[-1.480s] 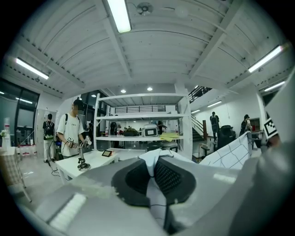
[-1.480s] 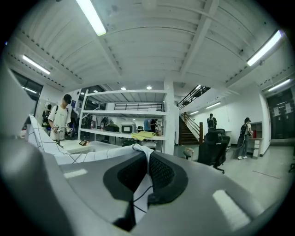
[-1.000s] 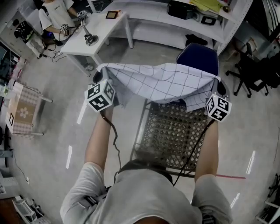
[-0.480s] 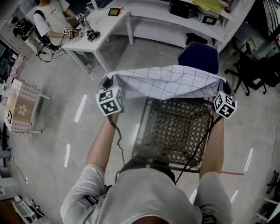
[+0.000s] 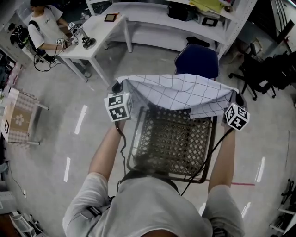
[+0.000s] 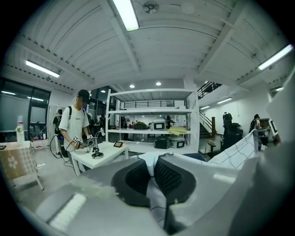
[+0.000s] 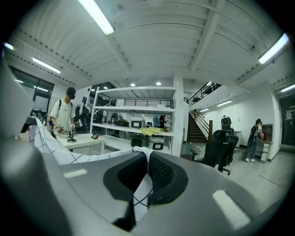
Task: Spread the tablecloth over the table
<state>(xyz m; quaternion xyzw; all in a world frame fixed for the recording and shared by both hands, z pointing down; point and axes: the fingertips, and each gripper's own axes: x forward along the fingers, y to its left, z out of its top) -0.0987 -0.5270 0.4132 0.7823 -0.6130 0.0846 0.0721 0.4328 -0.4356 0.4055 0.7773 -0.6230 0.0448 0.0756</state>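
Note:
A white tablecloth (image 5: 180, 90) with a dark grid hangs stretched between my two grippers above the far end of a black wire-mesh table (image 5: 173, 139). My left gripper (image 5: 116, 88) is shut on the cloth's left corner, just off the table's far left corner. The right gripper (image 5: 237, 99) is shut on the right corner, beyond the table's right side. In the left gripper view the jaws (image 6: 154, 174) pinch a fold of tablecloth (image 6: 239, 147). In the right gripper view the jaws (image 7: 143, 179) also pinch the cloth (image 7: 50, 143), which trails off to the left.
A blue chair (image 5: 196, 60) stands just behind the table. A white desk (image 5: 99, 30) with a person (image 5: 39, 32) at it is far left, shelving (image 5: 185, 14) along the back, black office chairs (image 5: 273, 69) at right, and a small cloth-covered table (image 5: 16, 118) at left.
Both grippers have carried the cloth away from me and slightly lower. The left one has come closer to the table's left corner, and the cloth has stretched out flatter.

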